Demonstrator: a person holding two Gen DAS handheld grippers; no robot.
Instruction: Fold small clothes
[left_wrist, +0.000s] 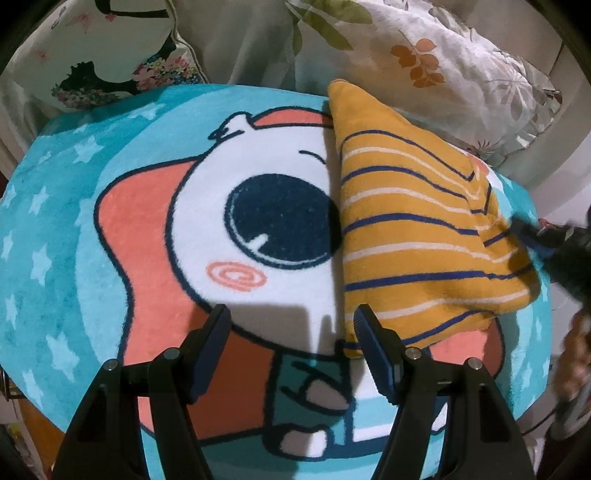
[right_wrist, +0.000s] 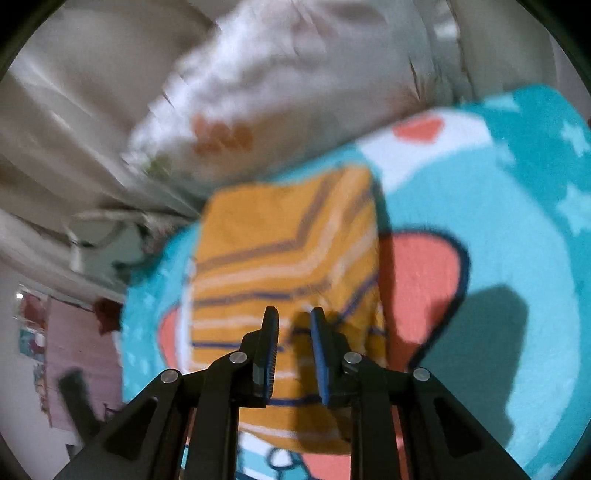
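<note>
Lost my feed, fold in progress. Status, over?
Left claw open, empty, beside the striped garment. Right claw partly open over it, no grip. Garment folded on the cartoon mat. Nothing in the way.

Both wrist views look down, close, along their fingers, sharing the striped garment (left_wrist: 417, 236) on the cartoon blanket (left_wrist: 122, 221).

This was a home bedroom. A plush turquoise cartoon blanket (left_wrist: 66, 236) with white stars lay spread straight ahead of both tongs. Beyond it, past the left tong's tips, floral-print pillows (left_wrist: 436, 62) leaned against pale, rumpled bedding (left_wrist: 240, 40), with another flower-patterned cushion (left_wrist: 110, 55) farther to the left. Off to the left of the right tong, blurred pink fabric (right_wrist: 81, 354) hung by a wall.
</note>
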